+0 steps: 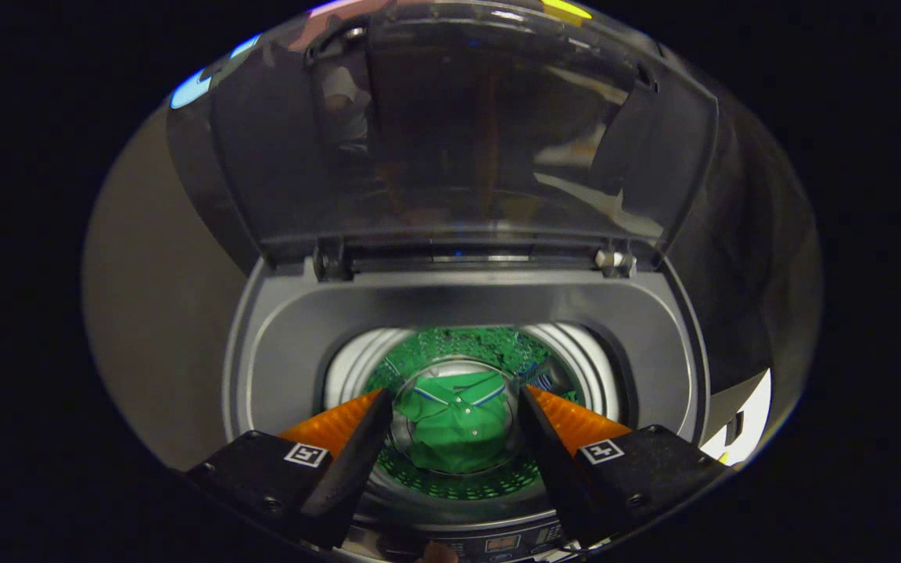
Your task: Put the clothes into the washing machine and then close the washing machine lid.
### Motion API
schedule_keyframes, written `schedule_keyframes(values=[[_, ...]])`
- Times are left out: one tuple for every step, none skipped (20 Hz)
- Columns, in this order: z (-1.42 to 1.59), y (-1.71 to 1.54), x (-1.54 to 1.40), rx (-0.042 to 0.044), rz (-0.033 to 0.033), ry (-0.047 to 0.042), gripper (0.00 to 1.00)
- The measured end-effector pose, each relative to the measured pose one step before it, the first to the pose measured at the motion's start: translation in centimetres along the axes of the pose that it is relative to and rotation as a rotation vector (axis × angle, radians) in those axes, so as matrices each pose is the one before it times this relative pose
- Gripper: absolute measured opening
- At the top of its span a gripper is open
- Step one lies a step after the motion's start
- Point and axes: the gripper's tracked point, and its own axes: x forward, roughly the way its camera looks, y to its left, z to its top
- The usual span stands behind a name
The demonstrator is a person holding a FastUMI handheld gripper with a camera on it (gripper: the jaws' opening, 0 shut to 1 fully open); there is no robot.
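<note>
I look down into a top-loading washing machine with a grey top rim. Its tinted see-through lid stands raised upright at the back, on two hinges. A green garment with white and blue trim lies at the bottom of the drum, whose perforated wall reflects green. My gripper hangs open above the drum mouth, and the garment shows in the gap between the fingers, well below them. Nothing is held.
The machine's control panel sits at the near edge under the fingers. A pale wall or floor lies left of the machine. Dark cloth hangs to its right, with a bright patch low beside it.
</note>
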Motion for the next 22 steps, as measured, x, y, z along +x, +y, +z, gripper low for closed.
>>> schedule_keyframes(values=[[1.242,0.069,-0.830,0.00053,0.00707,-0.02867,1.00],[1.454,-0.075,-0.792,0.00455,-0.00702,-0.02763,0.99],[1.229,-0.102,-0.886,0.00718,-0.00012,-0.02214,0.99],[1.279,0.008,-0.665,0.00728,-0.00408,-0.02176,0.99],[1.334,-0.244,-0.653,0.00362,-0.00309,-0.02698,0.99],[1.408,0.110,-0.591,0.00521,0.00243,-0.02480,0.99],[1.388,0.105,-0.791,0.00124,-0.00235,-0.02380,0.99],[1.424,-0.038,-0.747,-0.00184,-0.00071,-0.01910,0.99],[1.440,-0.050,-0.631,-0.00245,-0.00521,-0.02449,0.99],[1.404,0.075,-0.515,-0.00072,0.00246,-0.01944,0.99],[1.320,-0.159,-0.514,-0.00181,-0.00379,-0.02426,0.99],[1.548,-0.049,-0.452,0.00402,0.00062,-0.02490,0.99],[1.523,0.095,-0.442,0.00623,0.00131,-0.02827,0.99],[1.542,-0.134,-0.211,0.01064,0.00070,-0.02625,0.99],[1.584,0.181,-0.445,0.00834,0.00370,-0.02835,0.99],[1.423,-0.045,-0.195,0.00954,0.00223,-0.02448,0.99],[1.530,-0.071,0.095,0.01044,0.00371,-0.02518,0.99],[1.214,-0.034,0.135,0.00617,-0.00081,-0.01767,0.99],[0.786,0.060,0.334,0.00466,0.00374,-0.01137,0.99],[0.876,0.021,0.449,-0.00232,0.00133,-0.01394,0.99],[0.617,0.158,0.304,0.00265,0.00258,0.00008,0.99],[0.683,0.086,0.487,-0.00280,0.00206,-0.01343,0.99]])
